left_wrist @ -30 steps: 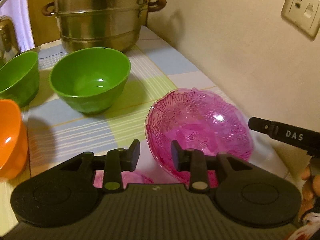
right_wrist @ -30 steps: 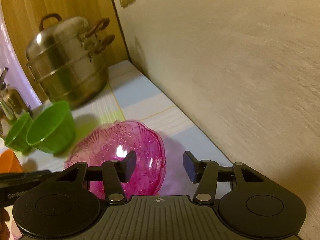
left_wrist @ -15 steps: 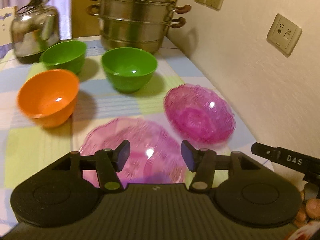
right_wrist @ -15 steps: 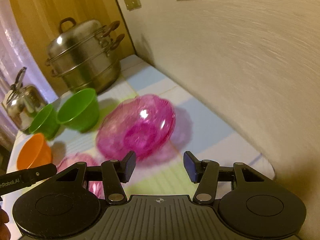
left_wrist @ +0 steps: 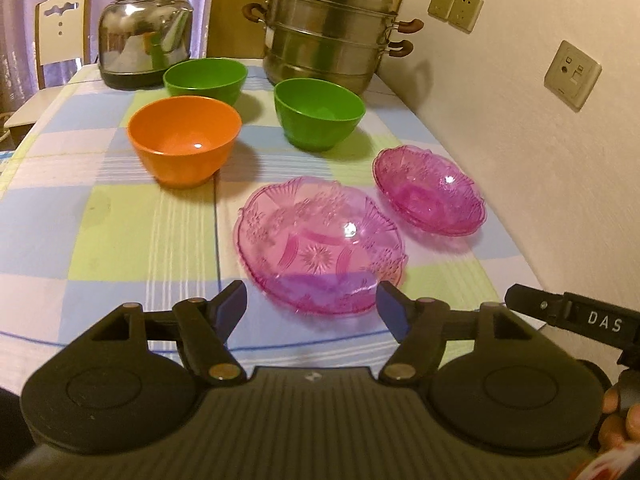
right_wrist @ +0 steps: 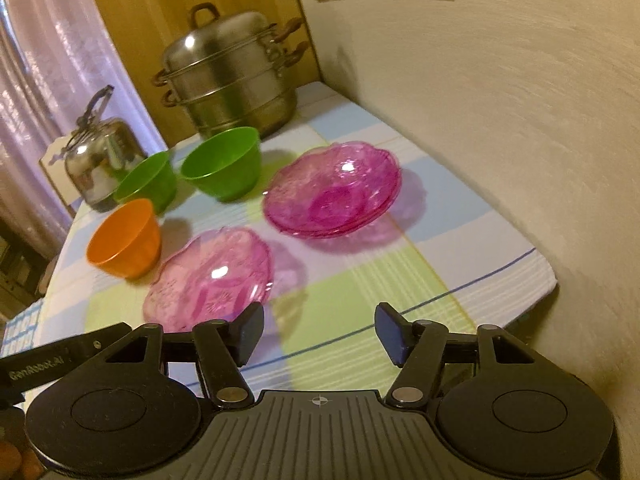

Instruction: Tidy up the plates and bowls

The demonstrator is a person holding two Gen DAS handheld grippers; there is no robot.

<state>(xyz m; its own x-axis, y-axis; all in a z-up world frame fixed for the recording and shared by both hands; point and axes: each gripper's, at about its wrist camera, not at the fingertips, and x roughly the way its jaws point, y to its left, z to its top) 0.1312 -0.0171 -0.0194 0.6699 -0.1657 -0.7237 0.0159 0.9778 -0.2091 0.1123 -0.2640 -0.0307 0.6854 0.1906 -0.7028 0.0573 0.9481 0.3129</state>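
Two pink glass dishes lie on the checked tablecloth: a wide pale one (left_wrist: 320,242) (right_wrist: 212,276) close to me and a deeper magenta one (left_wrist: 430,196) (right_wrist: 334,190) by the wall. Behind them stand an orange bowl (left_wrist: 185,144) (right_wrist: 126,238) and two green bowls (left_wrist: 319,114) (left_wrist: 205,80) (right_wrist: 222,162). My left gripper (left_wrist: 312,306) hangs above the near rim of the pale dish, its jaws opening with nothing gripped. My right gripper (right_wrist: 320,330) is over the table's front part, jaws opening and empty.
A steel steamer pot (left_wrist: 330,28) (right_wrist: 232,76) and a steel kettle (left_wrist: 146,36) (right_wrist: 100,152) stand at the back of the table. A wall (right_wrist: 500,100) runs along the right side. A chair (left_wrist: 60,36) stands behind the far left corner.
Both grippers have pulled back and risen from the magenta dish, so the whole table shows. Both pairs of jaws have spread wider.
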